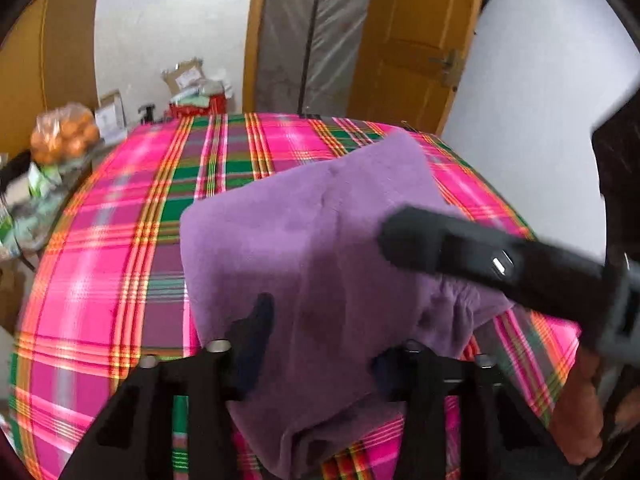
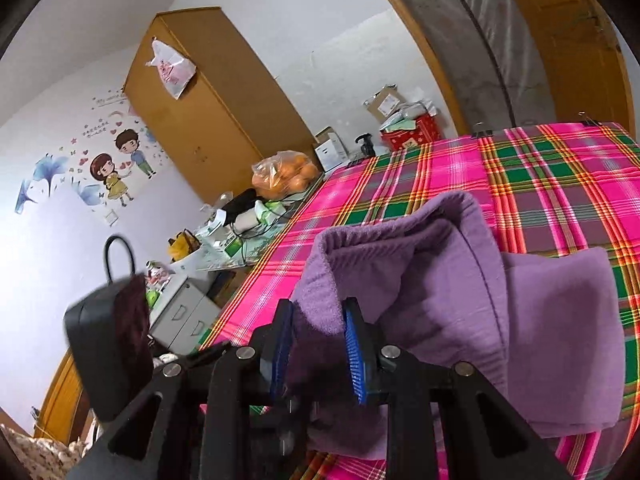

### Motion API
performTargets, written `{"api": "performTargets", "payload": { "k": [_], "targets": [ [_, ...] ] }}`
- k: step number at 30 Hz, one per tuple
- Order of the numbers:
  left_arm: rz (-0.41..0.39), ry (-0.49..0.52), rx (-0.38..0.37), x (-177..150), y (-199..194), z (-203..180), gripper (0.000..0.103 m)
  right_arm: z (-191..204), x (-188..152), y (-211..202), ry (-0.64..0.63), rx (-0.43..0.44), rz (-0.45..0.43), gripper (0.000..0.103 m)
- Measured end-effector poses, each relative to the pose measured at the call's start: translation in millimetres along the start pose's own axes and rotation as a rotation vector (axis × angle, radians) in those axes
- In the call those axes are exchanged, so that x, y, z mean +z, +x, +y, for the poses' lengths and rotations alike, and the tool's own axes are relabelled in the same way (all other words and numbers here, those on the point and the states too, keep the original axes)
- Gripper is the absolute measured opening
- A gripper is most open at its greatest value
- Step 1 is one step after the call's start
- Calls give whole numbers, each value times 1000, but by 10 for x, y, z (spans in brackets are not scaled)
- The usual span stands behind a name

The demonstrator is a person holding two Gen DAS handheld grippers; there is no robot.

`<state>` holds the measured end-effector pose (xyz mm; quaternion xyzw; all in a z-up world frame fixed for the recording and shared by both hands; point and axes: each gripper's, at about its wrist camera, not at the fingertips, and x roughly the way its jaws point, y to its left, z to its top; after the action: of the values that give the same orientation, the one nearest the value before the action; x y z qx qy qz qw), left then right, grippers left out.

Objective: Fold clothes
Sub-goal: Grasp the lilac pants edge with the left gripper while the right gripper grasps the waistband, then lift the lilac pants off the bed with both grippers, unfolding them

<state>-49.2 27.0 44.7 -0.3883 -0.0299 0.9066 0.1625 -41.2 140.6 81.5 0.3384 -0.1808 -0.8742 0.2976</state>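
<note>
While the left gripper (image 1: 316,352) is draped by the purple fleece garment (image 1: 304,240), its jaws' hold hidden so I cannot tell, the right gripper (image 2: 316,344) clamps a bunched edge. The garment lies partly doubled on the plaid-covered table (image 1: 120,240), folding seemingly midway. Oranges (image 2: 286,176) and boxes (image 2: 412,132) sit clear beyond.

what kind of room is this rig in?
Probably a lived-in home room, maybe a bedroom. Cues: a wooden wardrobe, cartoon wall stickers, and a cluttered side table with a bag of oranges. The purple garment lies on a plaid-covered surface.
</note>
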Motion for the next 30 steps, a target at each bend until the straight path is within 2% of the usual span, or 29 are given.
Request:
{"api": "performTargets", "payload": {
  "k": [2,3,4,5,8,15,18,20,24,30],
  "targets": [
    [6,-32,-17,19,27,67,36,-37,-16,21,8,-1,7,27],
    [7,-40,-17,26,41,91,26,-57,-21,27,14,-3,12,27],
    [7,-49,-17,33,55,114,12,-78,-25,32,21,-5,17,27],
    [7,-49,-1,30,63,134,9,-100,-33,30,29,-5,21,27],
    [-5,-80,13,36,34,231,7,-170,-77,-10,52,-19,27,27],
    [-67,-143,54,179,-66,555,6,-334,-325,-296,73,-210,6,30],
    [-87,-155,70,204,-111,669,6,-401,-426,-375,77,-281,12,37],
    [-101,-173,76,221,-159,746,6,-437,-482,-387,75,-324,17,37],
    [-128,-209,99,199,-268,896,6,-448,-480,-317,90,-331,21,44],
    [-146,-260,128,143,-347,1108,6,-459,-457,-200,116,-328,25,45]
  ]
}}
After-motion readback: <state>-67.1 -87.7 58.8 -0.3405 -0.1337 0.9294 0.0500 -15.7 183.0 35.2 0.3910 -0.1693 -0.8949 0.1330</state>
